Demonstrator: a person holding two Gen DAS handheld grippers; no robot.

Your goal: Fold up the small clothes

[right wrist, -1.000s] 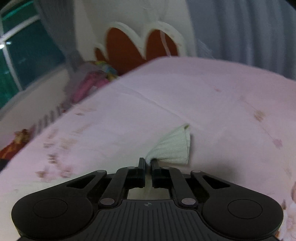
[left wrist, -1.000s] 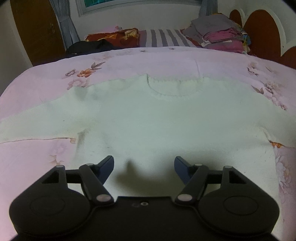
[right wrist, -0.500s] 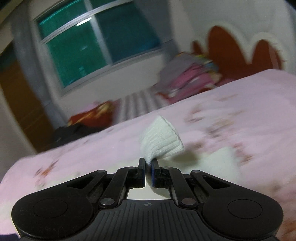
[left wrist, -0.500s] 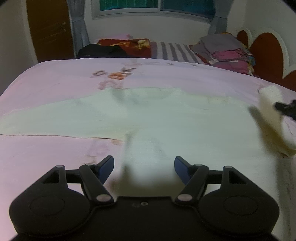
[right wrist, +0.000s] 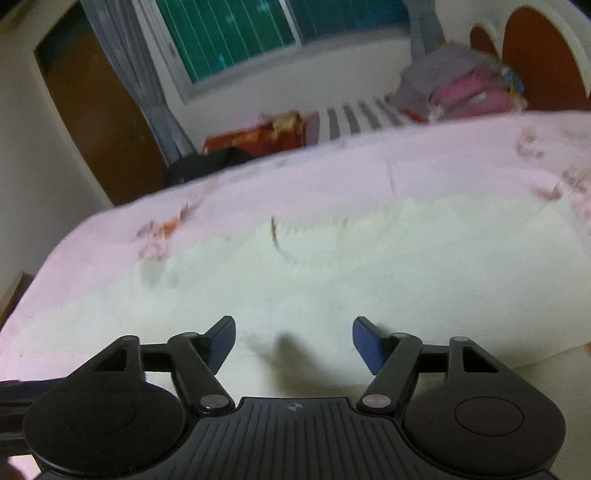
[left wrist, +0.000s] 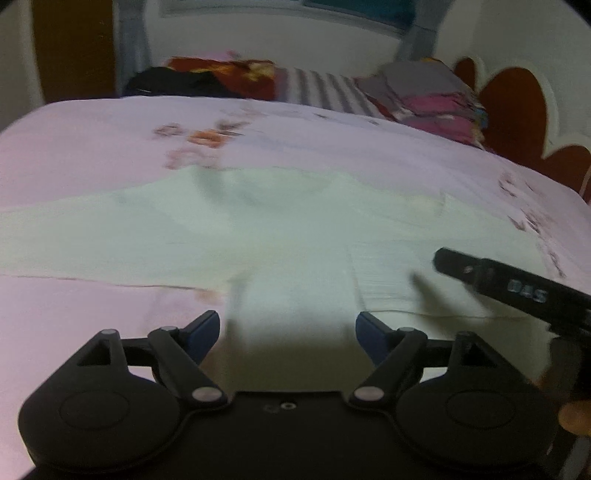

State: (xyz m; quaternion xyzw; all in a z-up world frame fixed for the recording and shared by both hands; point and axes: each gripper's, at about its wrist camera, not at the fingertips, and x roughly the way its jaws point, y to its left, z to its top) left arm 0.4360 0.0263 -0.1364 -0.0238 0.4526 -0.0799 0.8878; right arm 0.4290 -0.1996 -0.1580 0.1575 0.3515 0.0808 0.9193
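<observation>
window (right wrist: 236,35) only in right wrist view

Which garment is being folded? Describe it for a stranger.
On the pink floral bedspread, nearest the camera, lies a pale cream knitted sweater spread flat, one sleeve already folded in. Unlike the dark and pink clothes stacked by the headboard, it lies alone and open.

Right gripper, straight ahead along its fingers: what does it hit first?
Most likely the white sweater spread on the pink bedsheet. The right gripper is open, empty, angled down at the fabric's middle. Depth is unclear, but nothing else shows between.
</observation>
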